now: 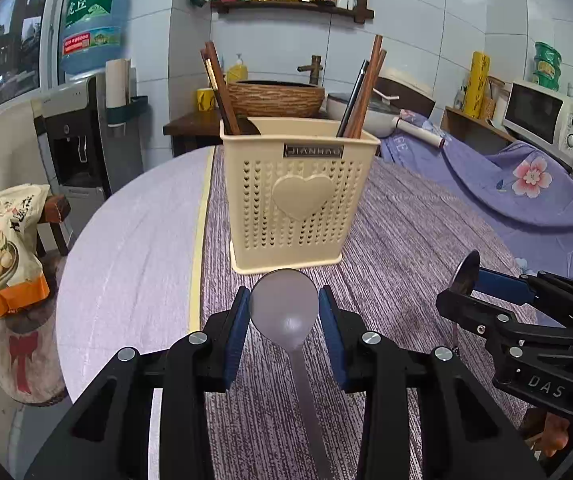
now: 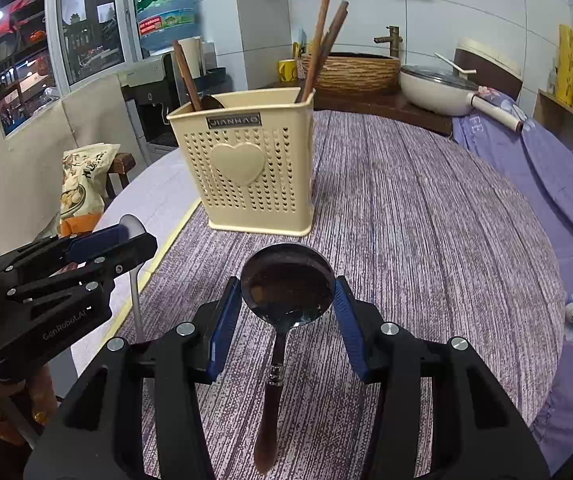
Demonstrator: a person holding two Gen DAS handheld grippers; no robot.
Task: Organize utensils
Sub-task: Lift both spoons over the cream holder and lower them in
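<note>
Spoons gripped by both jaws — handle ends cut off, holder contents half hidden.

Ahead of the left gripper, whose fingers are pinching a silver spoon, the cream utensil holder is standing squarely in the way, chopsticks sticking up from its back corners. Bare tablecloth is lying open on either side. The right gripper, clamping a dark-handled spoon, is facing open cloth, the holder ahead and left.
</note>
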